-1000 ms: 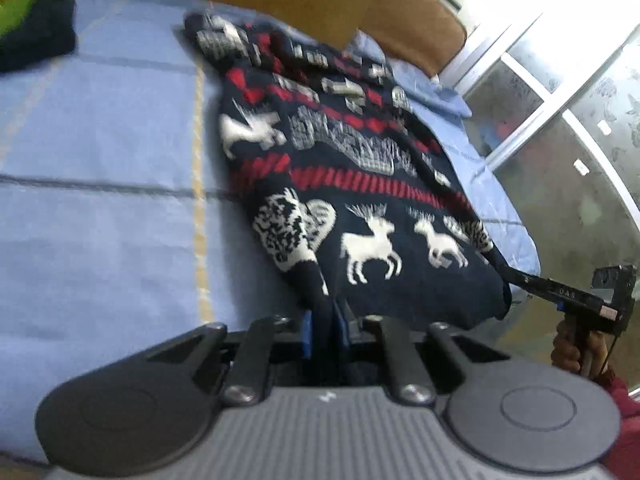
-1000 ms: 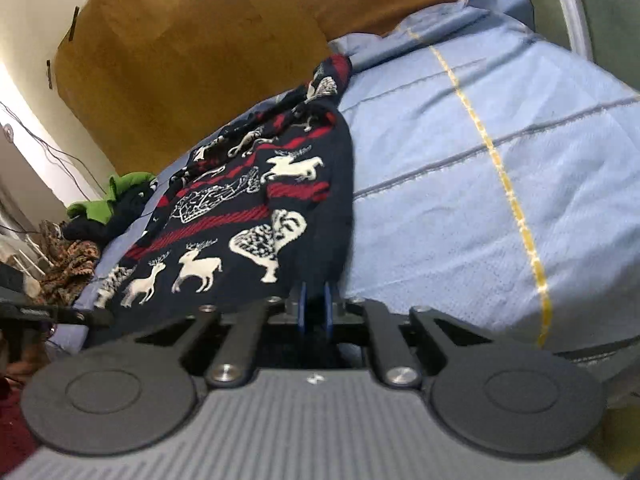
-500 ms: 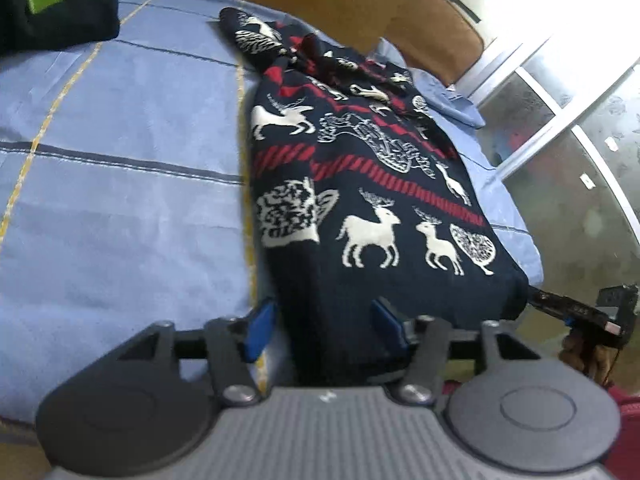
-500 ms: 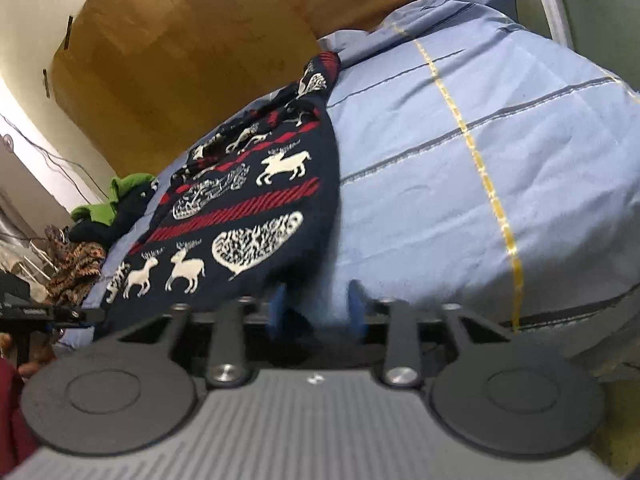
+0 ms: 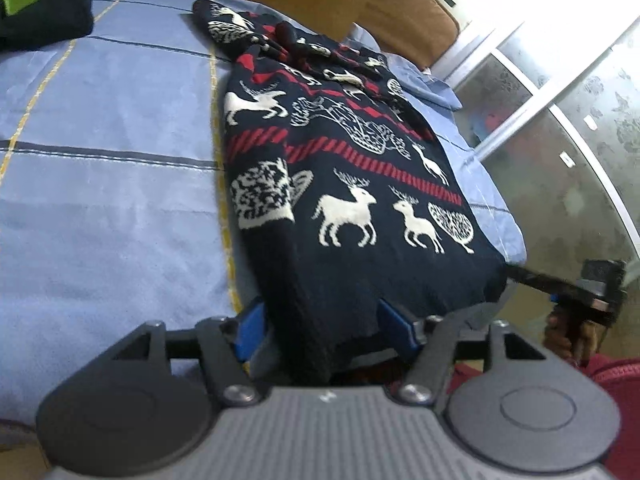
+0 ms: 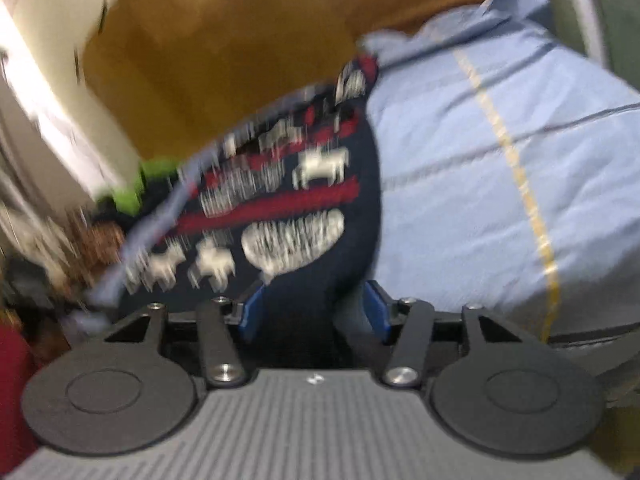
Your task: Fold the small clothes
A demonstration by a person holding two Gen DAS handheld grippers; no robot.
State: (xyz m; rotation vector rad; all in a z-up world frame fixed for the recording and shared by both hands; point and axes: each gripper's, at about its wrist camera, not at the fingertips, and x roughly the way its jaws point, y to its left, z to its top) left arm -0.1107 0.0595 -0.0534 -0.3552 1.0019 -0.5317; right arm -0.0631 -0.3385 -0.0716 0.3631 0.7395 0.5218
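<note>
Left wrist view – sharp sweater, right tool; right wrist view – blurred.

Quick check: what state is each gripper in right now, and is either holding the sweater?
Left gripper: open, jaws just opened; sweater hem lies between them, unpinched.
Right gripper: open, just opened; hem between, released.

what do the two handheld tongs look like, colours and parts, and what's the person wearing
Both are alike: a grey ribbed body with a small white mark, two round black discs at the sides, black linkage bars with silver screw heads, and blue pads on the fingertips. See the left tongs and right tongs. From the left view, the right tongs show as a black bar and block. The person wears a red knitted sleeve.
</note>
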